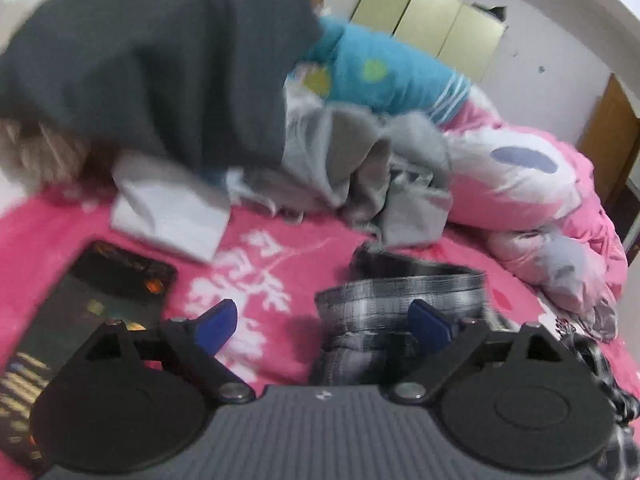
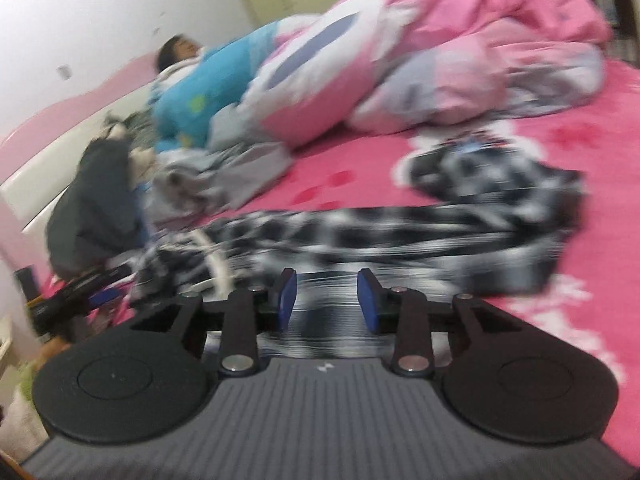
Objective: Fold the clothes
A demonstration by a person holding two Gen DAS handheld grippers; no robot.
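Plaid garment (image 2: 400,236) just ahead of right claw (image 2: 327,300), jaws parted.

The room is a bedroom with plain white walls (image 1: 540,40), marked here and there by small dark specks. A bed fills most of both views, covered by a bright pink blanket (image 1: 280,248) with a white floral pattern. A bunched pink and white duvet (image 2: 460,52) lies heaped along its far side. On the wall in the left wrist view hang three pale yellow-green panels (image 1: 432,24) side by side. To their right stands a brown wooden door (image 1: 608,136). A cream headboard with a pink edge (image 2: 52,160) shows in the right wrist view. The light is even and soft.
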